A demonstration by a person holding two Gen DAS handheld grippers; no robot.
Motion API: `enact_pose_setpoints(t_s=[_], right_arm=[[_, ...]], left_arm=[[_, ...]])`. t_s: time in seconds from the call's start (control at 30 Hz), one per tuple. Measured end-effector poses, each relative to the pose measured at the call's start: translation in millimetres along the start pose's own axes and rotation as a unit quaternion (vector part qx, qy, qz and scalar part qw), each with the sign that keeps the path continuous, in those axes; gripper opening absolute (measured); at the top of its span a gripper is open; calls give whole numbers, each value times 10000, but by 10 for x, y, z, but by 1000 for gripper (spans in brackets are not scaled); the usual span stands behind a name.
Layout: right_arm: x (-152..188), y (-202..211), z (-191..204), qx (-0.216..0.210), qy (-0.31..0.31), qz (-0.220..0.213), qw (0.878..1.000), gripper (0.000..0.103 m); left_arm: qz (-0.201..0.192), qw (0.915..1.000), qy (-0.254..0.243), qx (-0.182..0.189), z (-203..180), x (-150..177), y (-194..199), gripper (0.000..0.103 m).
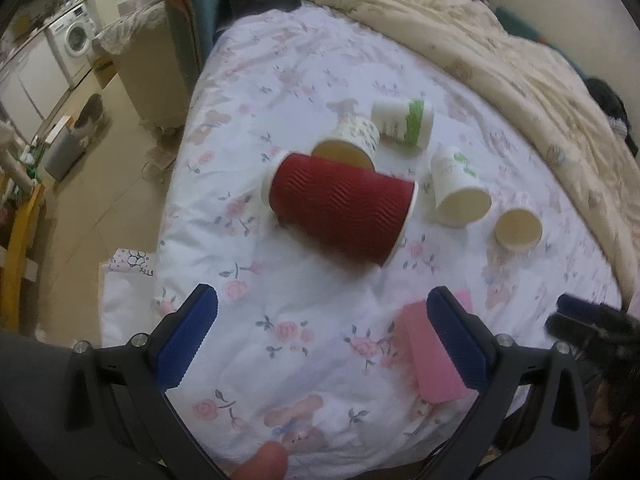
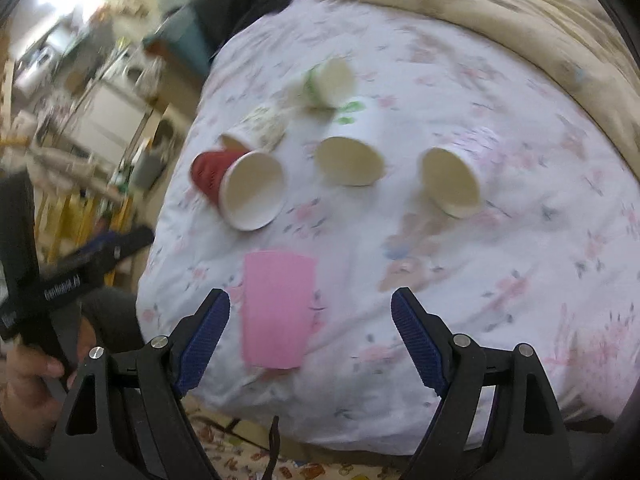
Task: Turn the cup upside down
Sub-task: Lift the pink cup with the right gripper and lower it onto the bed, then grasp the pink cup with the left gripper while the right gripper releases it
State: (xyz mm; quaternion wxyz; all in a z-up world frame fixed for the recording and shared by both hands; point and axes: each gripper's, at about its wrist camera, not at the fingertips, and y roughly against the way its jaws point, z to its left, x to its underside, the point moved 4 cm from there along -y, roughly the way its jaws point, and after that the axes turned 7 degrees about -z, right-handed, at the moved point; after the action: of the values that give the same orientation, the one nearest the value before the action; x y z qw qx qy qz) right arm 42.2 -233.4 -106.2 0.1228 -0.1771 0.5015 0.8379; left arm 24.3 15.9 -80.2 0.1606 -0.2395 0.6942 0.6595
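Note:
Several paper cups lie on their sides on a floral bed sheet (image 1: 304, 68). A red ribbed cup (image 1: 340, 208) lies nearest, ahead of my open, empty left gripper (image 1: 320, 312); it also shows in the right wrist view (image 2: 208, 174), mouth toward the camera. Behind it lie a flower-print cup (image 1: 352, 138), a green-banded cup (image 1: 402, 122), a white cup with green print (image 1: 458, 186) and a small pale cup (image 1: 518, 230). A pink cup (image 2: 276, 308) stands mouth down just ahead of my open, empty right gripper (image 2: 310, 312).
A beige duvet (image 1: 500, 40) is heaped along the far right of the bed. The bed's left edge drops to a tiled floor (image 1: 92, 184) with a washing machine (image 1: 74, 36), a bin and yellow furniture. My right gripper shows at the left wrist view's right edge (image 1: 584, 320).

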Motion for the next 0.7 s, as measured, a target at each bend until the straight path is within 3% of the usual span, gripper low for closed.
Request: enact_pose_setpoints(t_s=[0.17,0.33,0.43,0.57,0.7], right_arm=[[-27,120,-174,380,-104,-357,9986,86],[-51,276,-193,496,-166,-665,9964,86],[-52,327,-246,580,-217,-701,9956,86],[-52,324,-293,620,-258,-656,9956,86],[-55,320,-352,608,-384,-610,9955,86]], left_arm=[[218,9997,50,-1,-136,162,-66,103],[677,9970,278,241,-428,392,-165,102],[928,9949,329,239,-647,520,-269,96],[941,9952,245,145,-825,604,-337,96],[1228,9923,151,40,-918,727,-502,95]])
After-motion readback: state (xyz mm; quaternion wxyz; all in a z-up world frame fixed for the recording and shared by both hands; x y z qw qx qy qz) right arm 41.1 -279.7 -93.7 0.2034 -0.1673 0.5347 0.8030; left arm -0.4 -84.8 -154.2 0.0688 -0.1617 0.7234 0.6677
